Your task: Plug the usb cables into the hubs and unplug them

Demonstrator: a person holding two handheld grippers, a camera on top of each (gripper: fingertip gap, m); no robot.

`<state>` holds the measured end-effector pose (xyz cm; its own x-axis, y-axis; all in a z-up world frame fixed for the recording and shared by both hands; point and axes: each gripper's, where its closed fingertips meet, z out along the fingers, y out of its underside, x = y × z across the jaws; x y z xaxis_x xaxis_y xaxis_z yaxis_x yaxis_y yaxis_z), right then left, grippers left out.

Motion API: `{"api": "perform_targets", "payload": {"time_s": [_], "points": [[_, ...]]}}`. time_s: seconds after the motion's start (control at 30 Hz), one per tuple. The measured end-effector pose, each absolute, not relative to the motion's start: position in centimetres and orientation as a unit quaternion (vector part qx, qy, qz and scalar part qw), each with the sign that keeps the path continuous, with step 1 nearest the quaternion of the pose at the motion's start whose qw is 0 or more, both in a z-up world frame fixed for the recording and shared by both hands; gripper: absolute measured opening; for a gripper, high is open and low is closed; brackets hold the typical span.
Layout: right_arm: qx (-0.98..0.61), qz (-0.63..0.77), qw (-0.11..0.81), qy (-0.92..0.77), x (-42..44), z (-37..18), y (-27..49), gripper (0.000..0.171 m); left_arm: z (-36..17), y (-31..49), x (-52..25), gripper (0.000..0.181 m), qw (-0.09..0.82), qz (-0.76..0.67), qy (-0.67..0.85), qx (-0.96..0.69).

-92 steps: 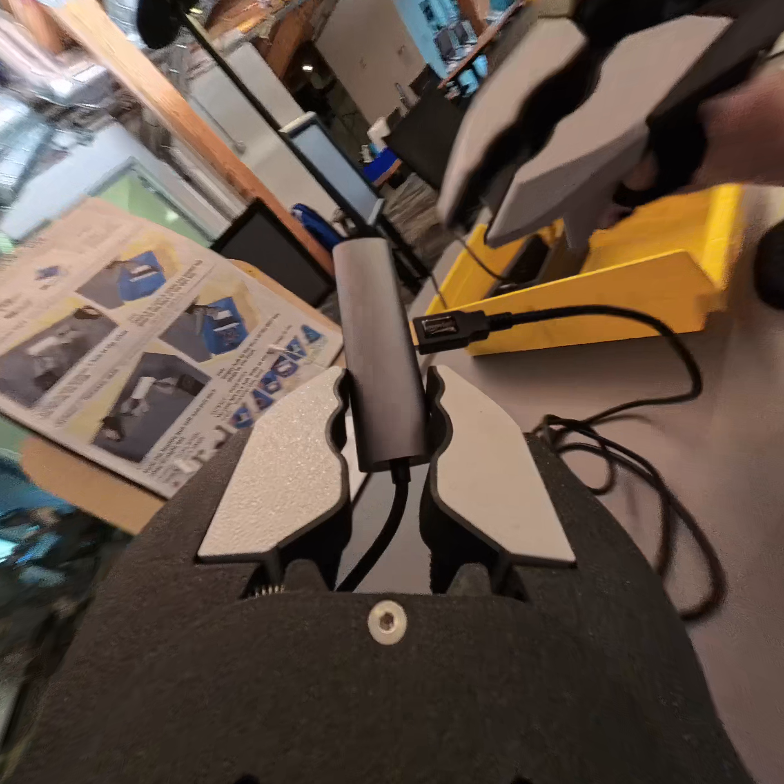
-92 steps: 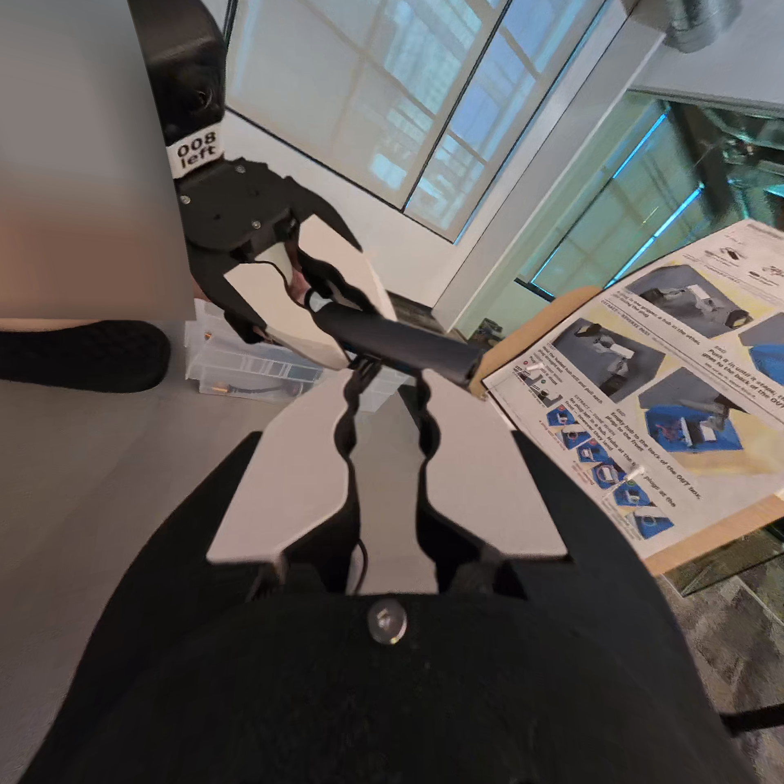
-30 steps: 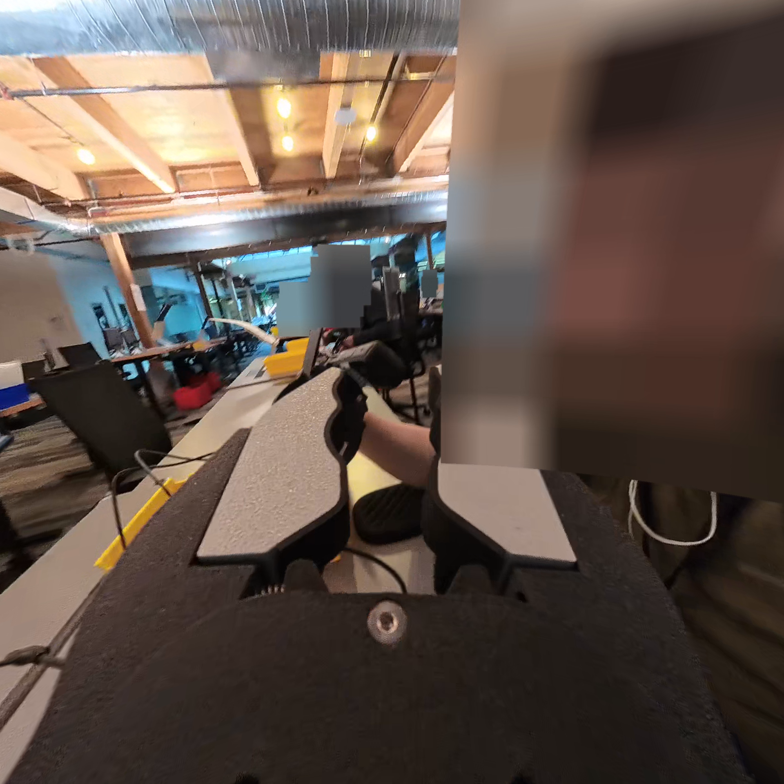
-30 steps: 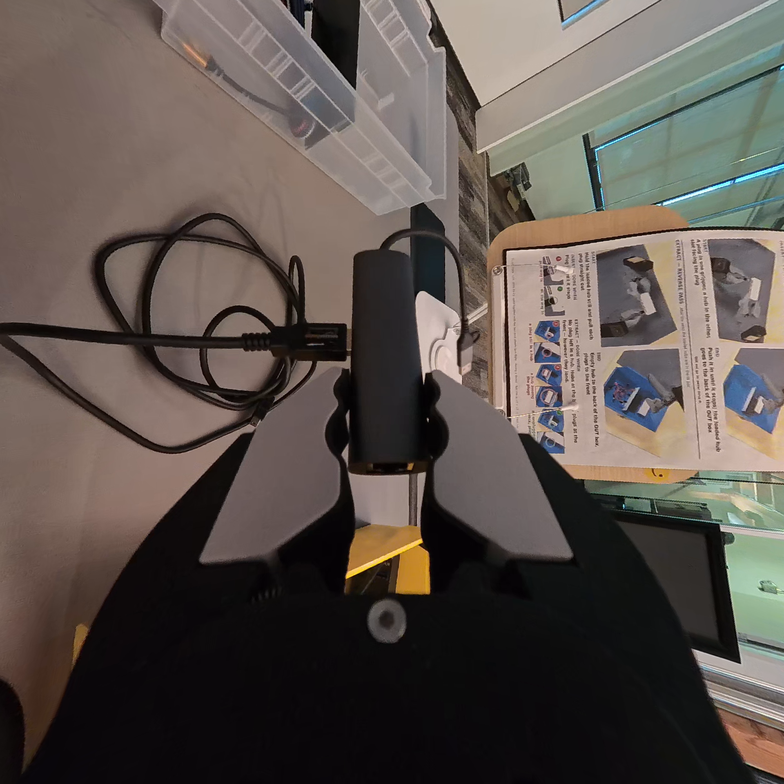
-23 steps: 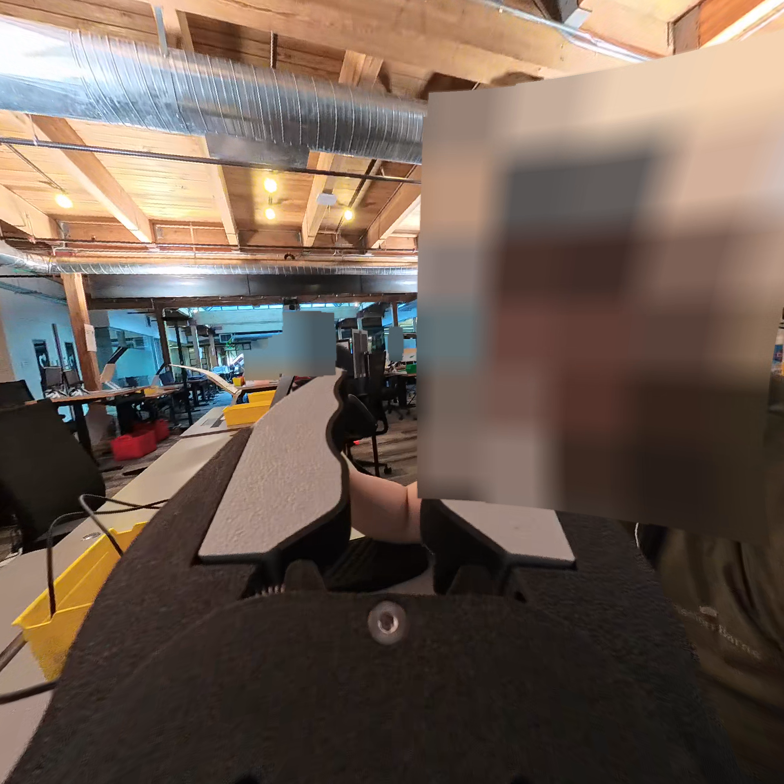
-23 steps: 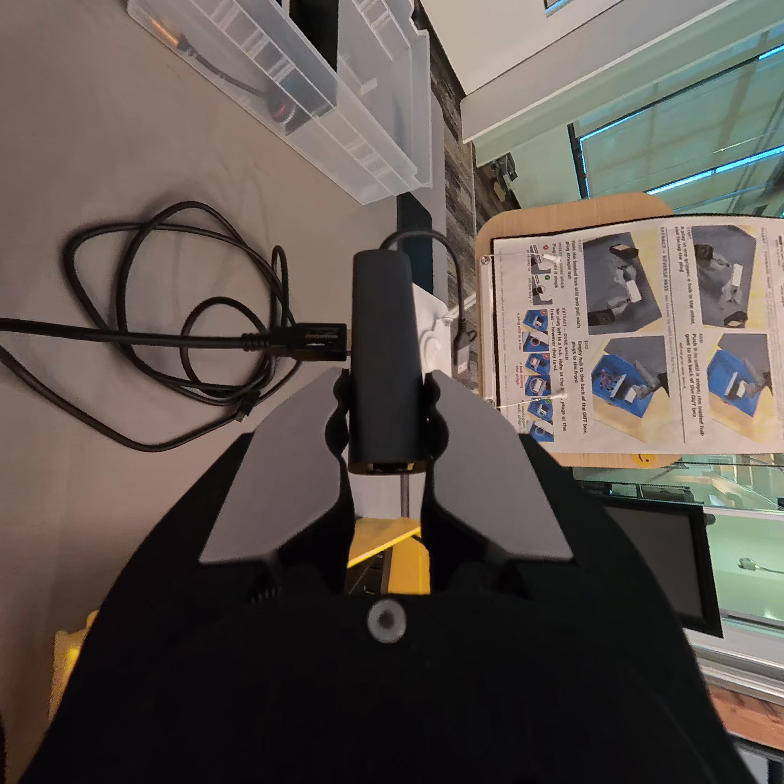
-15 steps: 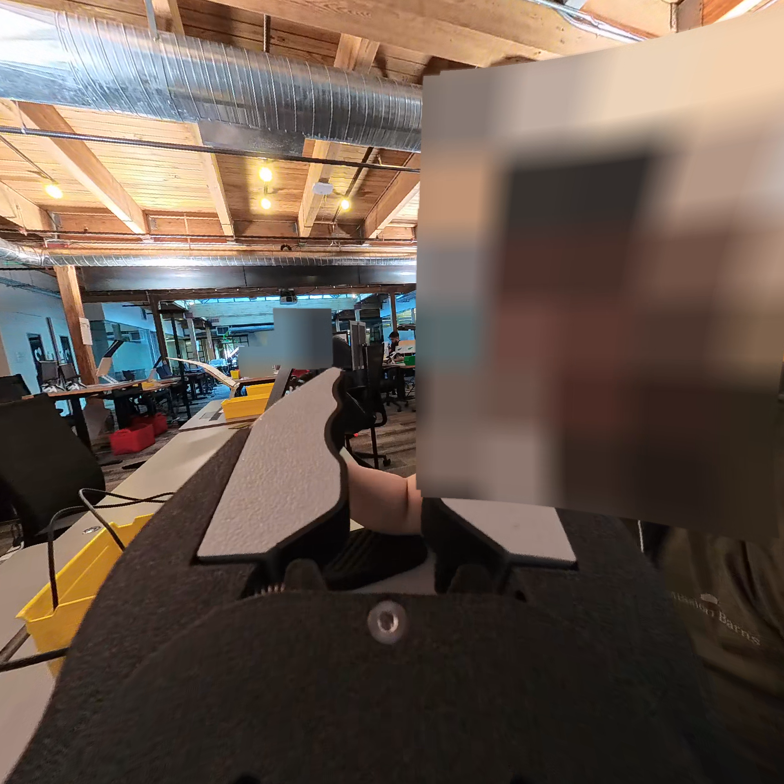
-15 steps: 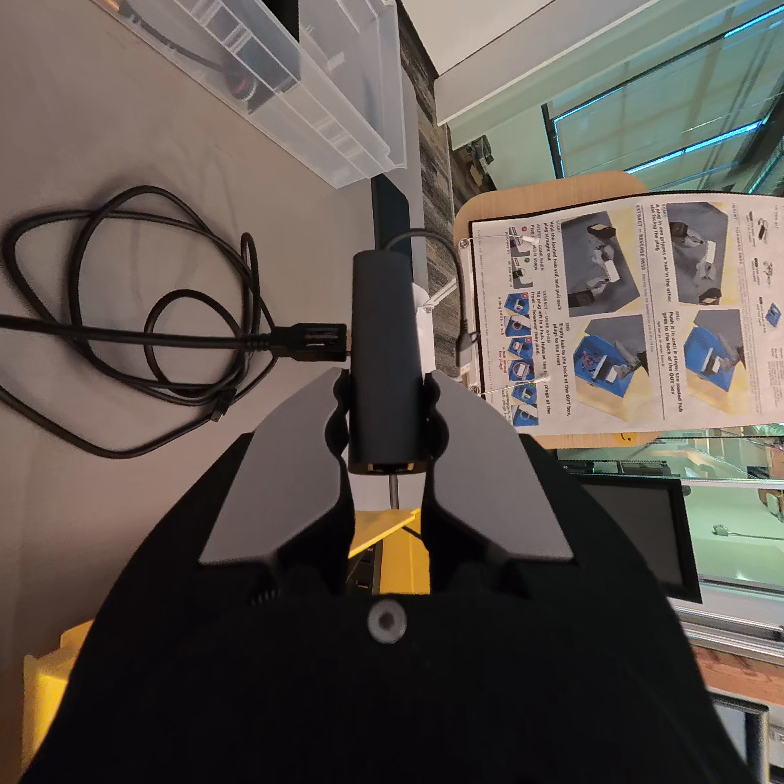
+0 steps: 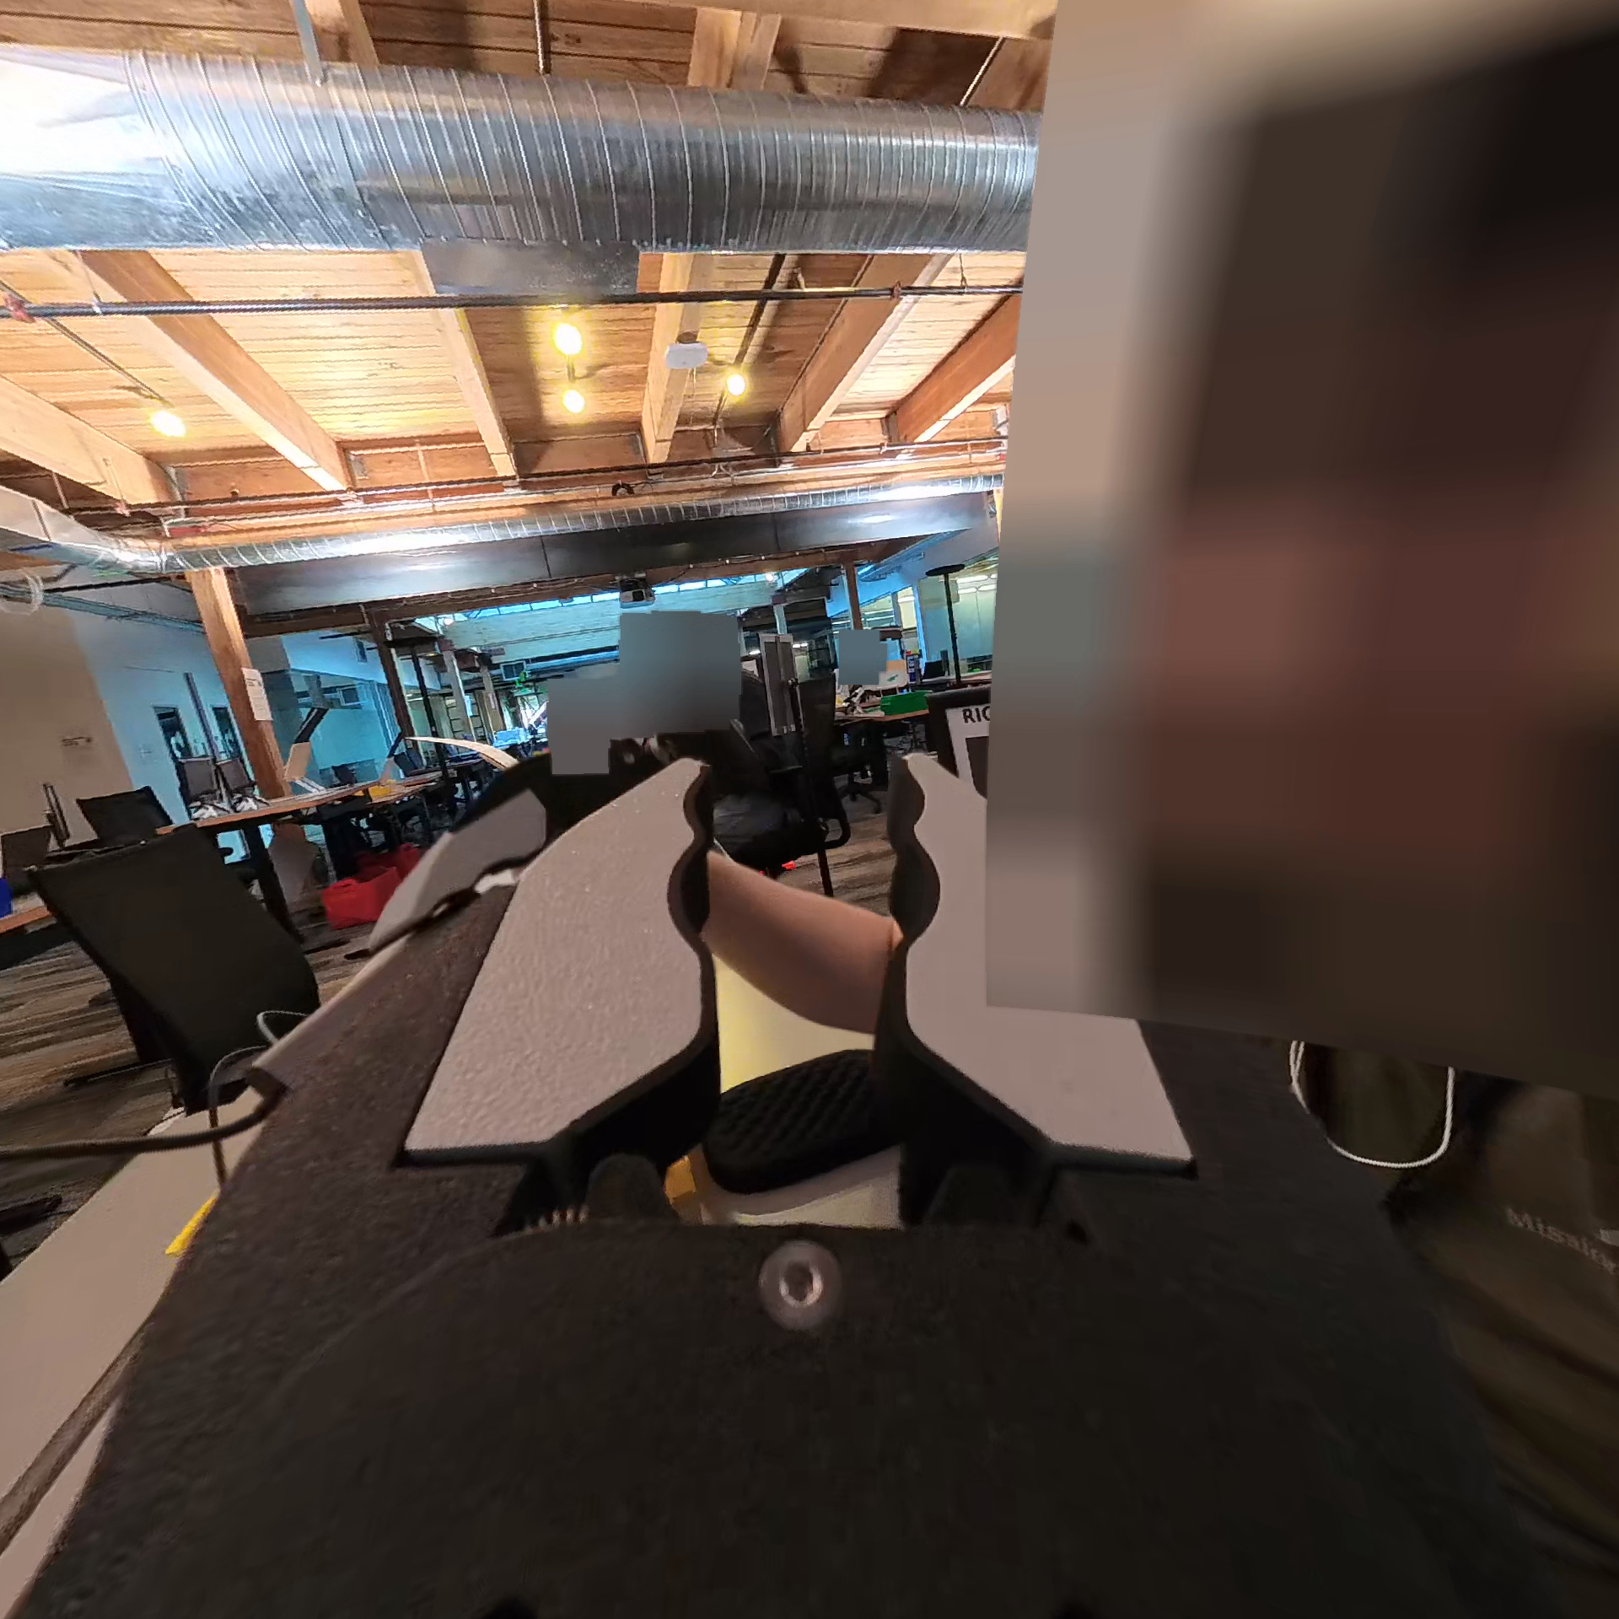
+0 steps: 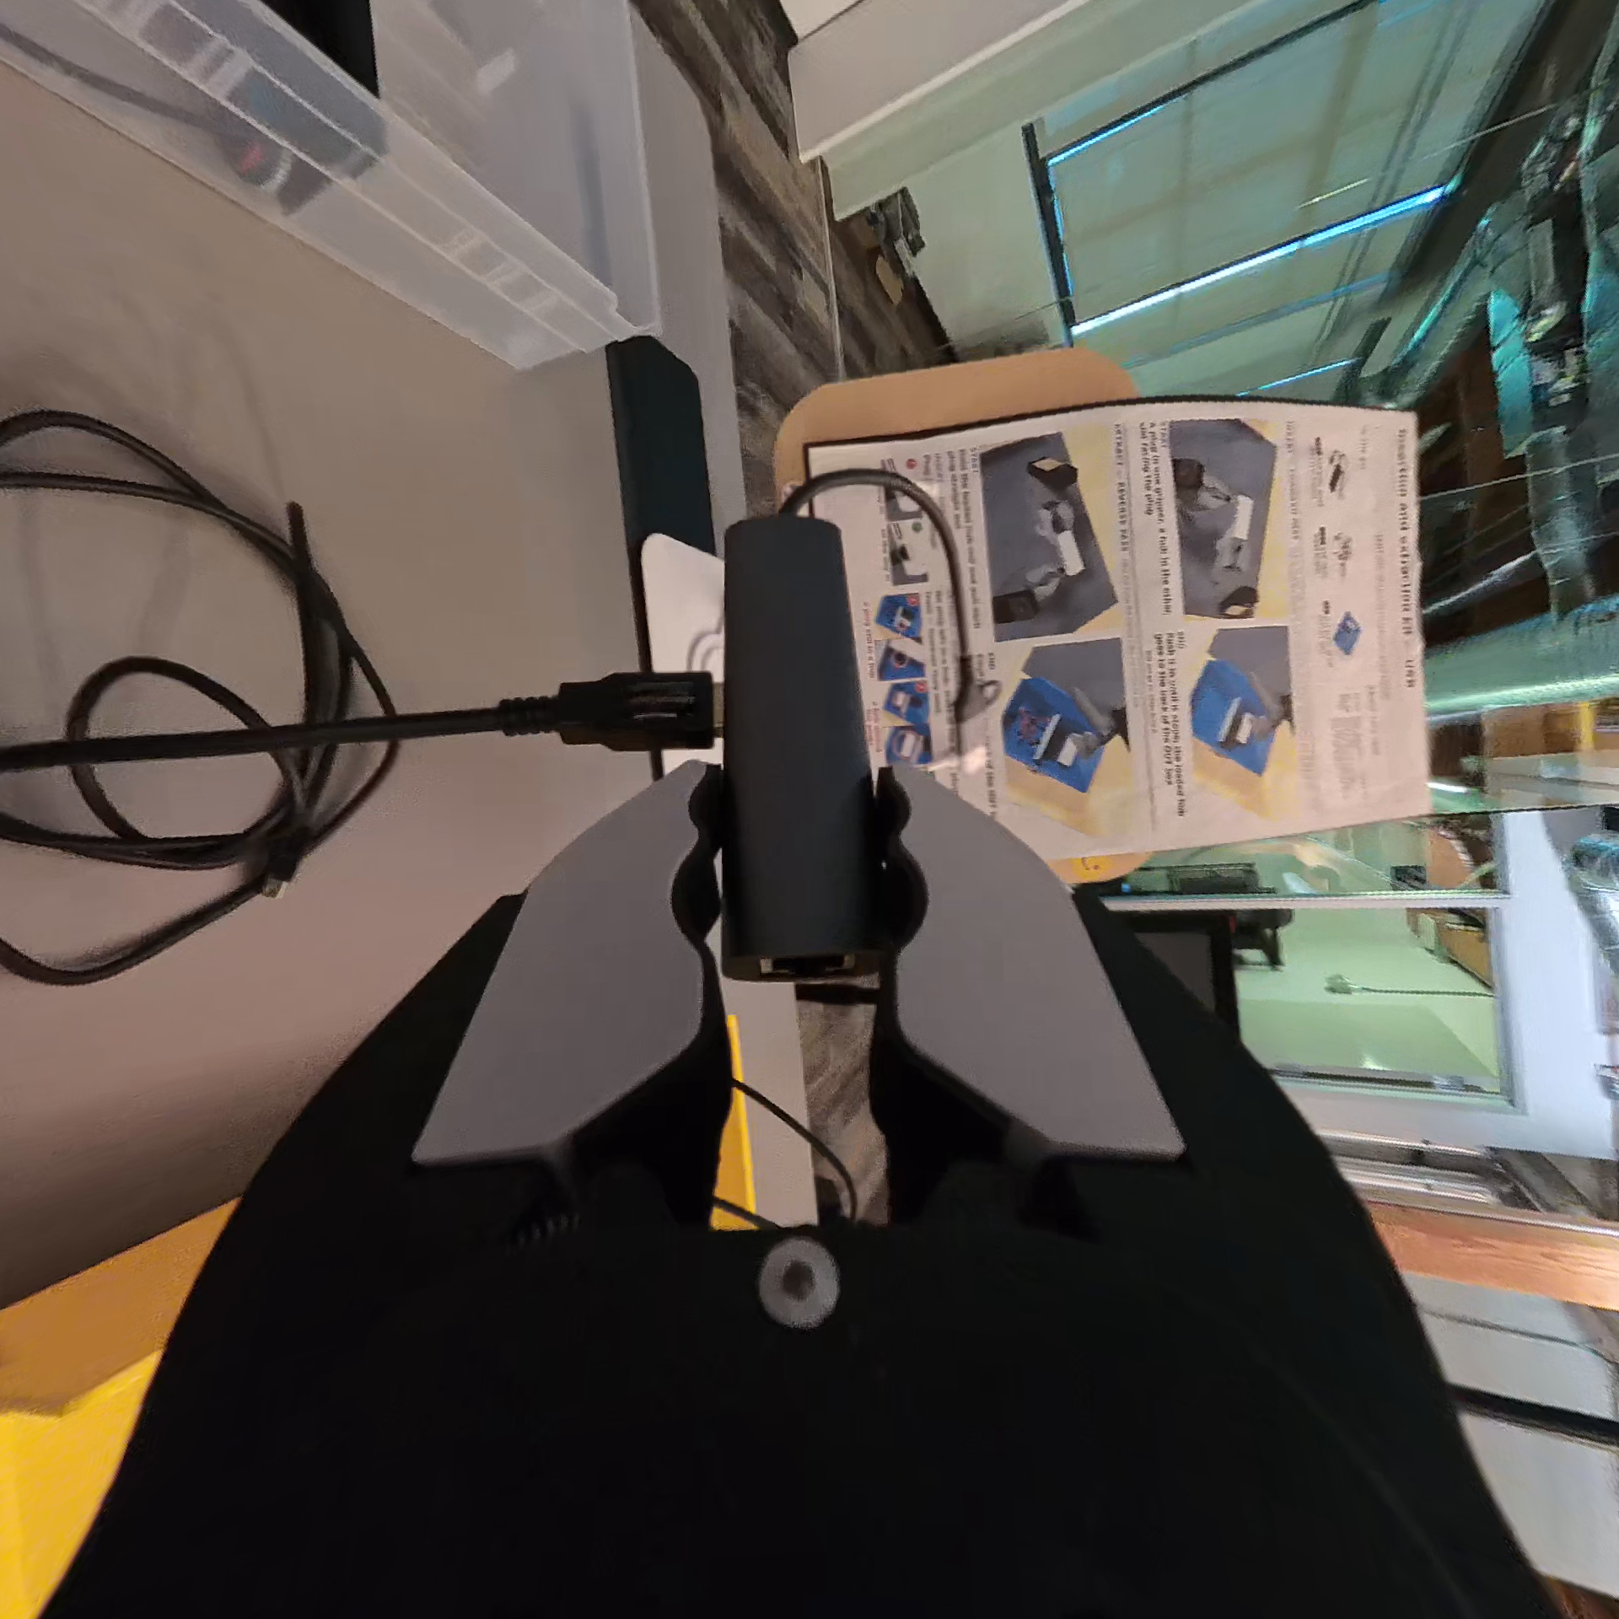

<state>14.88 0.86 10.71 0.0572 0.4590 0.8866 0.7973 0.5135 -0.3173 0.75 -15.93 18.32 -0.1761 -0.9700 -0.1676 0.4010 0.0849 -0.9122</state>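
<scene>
My right gripper points forward over the edge of the grey table, with its two jaws pinching one dark grey USB hub by the near end; the hub lies lengthwise between the jaws, and its open port faces back toward my camera. One black USB cable plug sits in the hub's left side, just beyond the left fingertip; a sliver of metal shows at the joint, and whether it is fully seated I cannot tell. From that plug, one black cable runs left of the hub and lies in loose loops on the table. One short pigtail lead leaves the hub's far end and curves down to the hub's right. Beyond the hub stands one printed instruction sheet on a wooden board. Far left of the hub, one clear plastic bin rests on the table, and one yellow bin shows near my left edge. My left gripper is raised and aimed level across the room, away from the hub, with its jaws spread apart and nothing between them. Behind that gap, a person's forearm rests on a black pad.
</scene>
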Motion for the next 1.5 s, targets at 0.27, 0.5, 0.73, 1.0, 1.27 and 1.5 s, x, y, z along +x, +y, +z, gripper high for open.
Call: {"api": "perform_targets", "payload": {"time_s": [0.27, 0.5, 0.73, 1.0, 1.27, 1.5], "points": [[-0.579, 0.075, 0.404, -0.704, 11.6, 2.2, -0.9, 0.034, 19.7, -17.8, -0.5, 0.038, 0.595, -0.58, 0.48, -0.28], [-0.588, 0.206, 0.351, -0.699, 10.2, -5.9, -3.6, 0.034, 20.2, -18.9, -0.9, 0.038, 0.601, -0.575, 0.488, -0.264], [-0.556, 0.13, 0.416, -0.708, 10.6, -6.9, -2.3, 0.027, 19.8, -18.6, -0.4, 0.038, 0.595, -0.578, 0.489, -0.269], [-0.541, 0.11, 0.421, -0.72, 11.1, -7.5, -3.2, 0.02, 11.0, -11.9, 5.7, 0.042, 0.575, -0.358, 0.577, -0.455], [-0.497, 0.039, 0.46, -0.734, 12.2, -5.0, -3.1, 0.017, 2.6, -6.3, 7.9, 0.047, 0.539, -0.125, 0.646, -0.525], [-0.456, -0.011, 0.496, -0.739, 13.1, -2.1, -3.7, 0.016, -2.2, -3.4, 9.4, 0.043, 0.521, -0.057, 0.66, -0.538]]}}
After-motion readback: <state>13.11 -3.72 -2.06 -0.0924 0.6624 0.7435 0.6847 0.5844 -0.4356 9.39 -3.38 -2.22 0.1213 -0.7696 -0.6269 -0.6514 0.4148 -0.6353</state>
